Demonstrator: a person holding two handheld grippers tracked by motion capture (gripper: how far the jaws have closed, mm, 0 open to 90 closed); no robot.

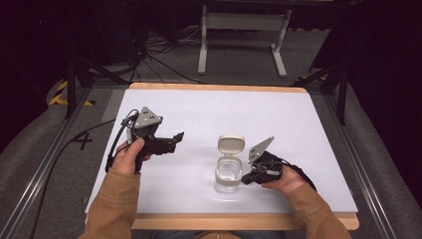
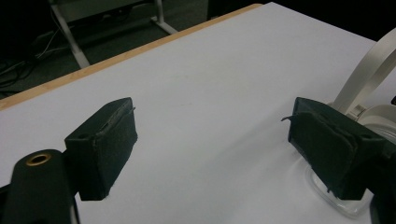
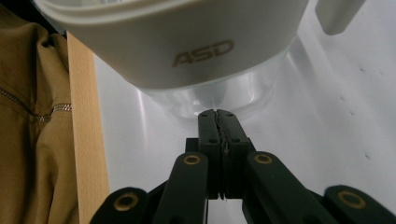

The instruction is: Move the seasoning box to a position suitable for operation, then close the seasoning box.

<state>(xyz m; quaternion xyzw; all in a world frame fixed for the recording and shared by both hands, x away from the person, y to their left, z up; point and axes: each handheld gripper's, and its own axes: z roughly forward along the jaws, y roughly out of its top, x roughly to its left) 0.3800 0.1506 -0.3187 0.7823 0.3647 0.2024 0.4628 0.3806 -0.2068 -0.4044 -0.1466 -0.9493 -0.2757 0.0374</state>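
High view: white tabletop (image 1: 199, 109) with a wooden edge; a clear glass jar (image 1: 228, 174) stands near the front, right of centre. Its cream lid (image 1: 231, 144) is hinged up and open behind the mouth. The jar's collar is cream, marked "ASD" as read in the right gripper view.

Left gripper (image 1: 176, 138): held in the person's left hand (image 1: 128, 155), raised over the left part of the tabletop, well apart from the jar, pointing toward it. In the left gripper view its fingers (image 2: 105, 144) are spread wide with nothing between them; bare white tabletop lies in the gap, and the jar's edge and raised lid appear behind the right-side finger.

Right gripper (image 1: 245, 178): held in the right hand (image 1: 286, 180), just beside the jar's right side, low down. In the right gripper view its fingers (image 3: 208, 126) are clenched together, empty, tips at the glass wall below the collar; contact cannot be confirmed
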